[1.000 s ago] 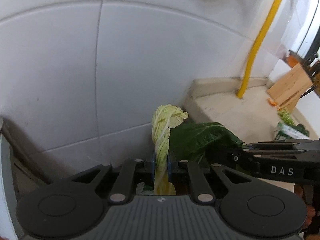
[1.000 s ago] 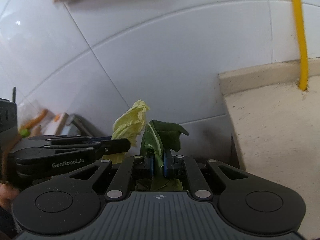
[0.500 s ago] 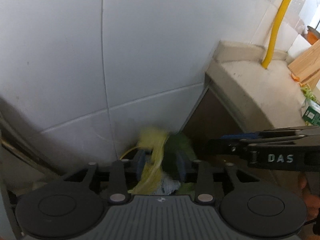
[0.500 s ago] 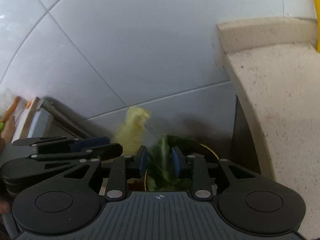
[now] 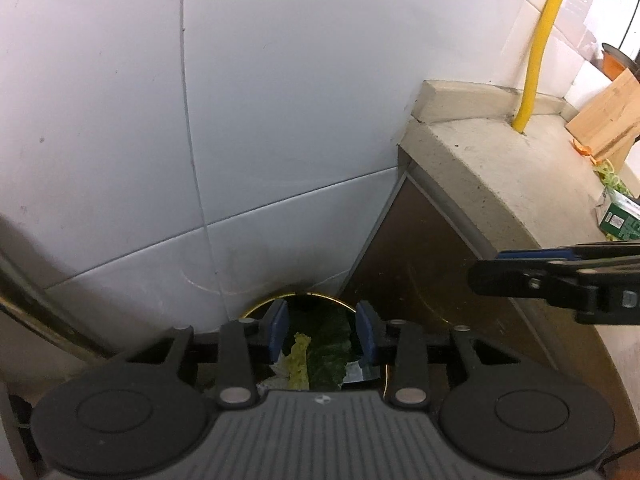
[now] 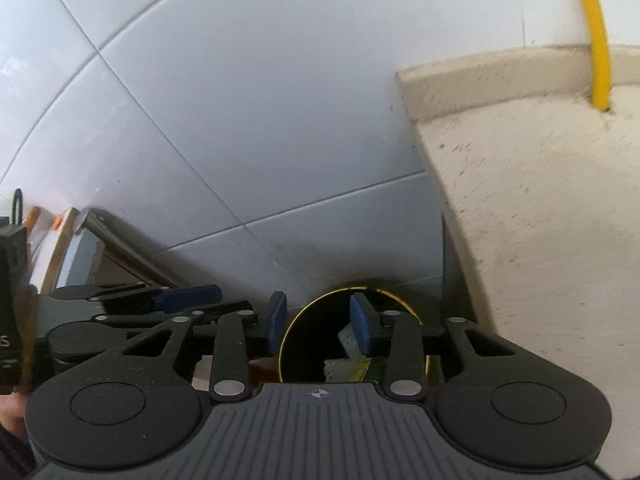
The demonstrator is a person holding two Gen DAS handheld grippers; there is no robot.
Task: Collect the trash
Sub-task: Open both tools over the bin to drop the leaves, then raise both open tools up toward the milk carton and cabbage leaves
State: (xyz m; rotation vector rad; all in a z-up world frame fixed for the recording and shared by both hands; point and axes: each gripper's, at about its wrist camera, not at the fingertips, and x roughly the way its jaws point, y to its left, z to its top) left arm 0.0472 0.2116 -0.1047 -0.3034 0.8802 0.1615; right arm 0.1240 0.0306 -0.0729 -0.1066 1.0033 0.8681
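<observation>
Two hand-held grippers sit under my control, both pointed down at a round bin (image 5: 316, 300) with a gold rim, set on the floor in the corner between the white tiled wall (image 5: 248, 120) and the side of a cabinet (image 5: 420, 272). Item one: left hand-held gripper (image 5: 322, 334), blue pads (image 5: 278, 330) parted to a moderate gap, jaws having just been opening, nothing pressed between them; through the gap I see a pale yellow leaf (image 5: 299, 366) lying on a dark green leaf (image 5: 324, 348) down inside the bin, beside some white scraps. Item two: right hand-held gripper (image 6: 318, 322), pads (image 6: 360, 330) likewise apart and a little wider, jaws also just opening, gripping nothing; beyond them the bin's dark mouth (image 6: 316, 332) shows white scraps and a bit of yellow-green at the lower edge. Each hand-held gripper appears in the other's view: the right one enters the left wrist view from the right (image 5: 560, 284), the left one enters the right wrist view from the left (image 6: 160, 300), the two close side by side above the bin. Item three: beige stone surface (image 5: 500, 168) atop the cabinet, with a yellow pipe (image 5: 536, 48) rising from it along the wall. Item four: a wooden board (image 5: 608, 120) leaning at the far end of that surface, orange and green scraps and a green-and-white carton (image 5: 620, 220) near it.
</observation>
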